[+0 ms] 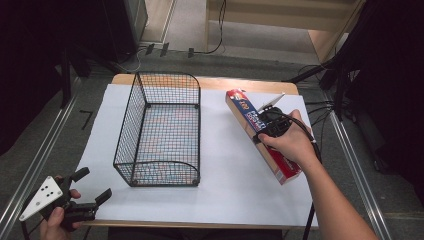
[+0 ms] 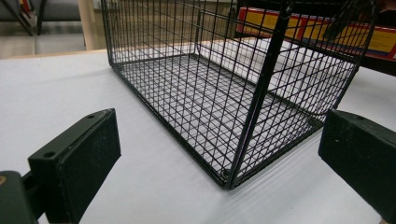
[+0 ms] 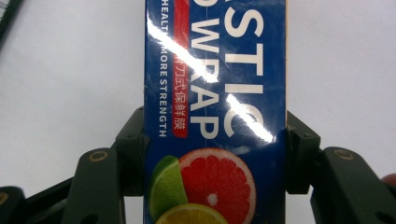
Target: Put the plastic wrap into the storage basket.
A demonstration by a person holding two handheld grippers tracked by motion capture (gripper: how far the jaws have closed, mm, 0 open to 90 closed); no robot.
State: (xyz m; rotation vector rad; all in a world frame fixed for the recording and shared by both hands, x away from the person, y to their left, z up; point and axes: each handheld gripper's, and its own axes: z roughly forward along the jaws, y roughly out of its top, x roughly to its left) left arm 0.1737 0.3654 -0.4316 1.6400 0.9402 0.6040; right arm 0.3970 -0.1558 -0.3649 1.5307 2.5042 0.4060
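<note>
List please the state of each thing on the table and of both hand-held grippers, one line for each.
Wire basket: upright on the white table cover, open top, nothing inside.
Plastic wrap box: closed, lying flat on the cover, to the right of the basket, clamped at both long sides.
Left hand-held gripper: open, holding nothing, near the basket's front left corner.
Right hand-held gripper: shut on the plastic wrap box.

A long blue cardboard box of plastic wrap [image 3: 215, 112], printed with white lettering and a cut grapefruit, lime and lemon at its near end, lies on a plain white surface [image 3: 70, 70]. The right gripper [image 3: 215, 154] has its black jaws pressed against the box's left and right sides.
</note>
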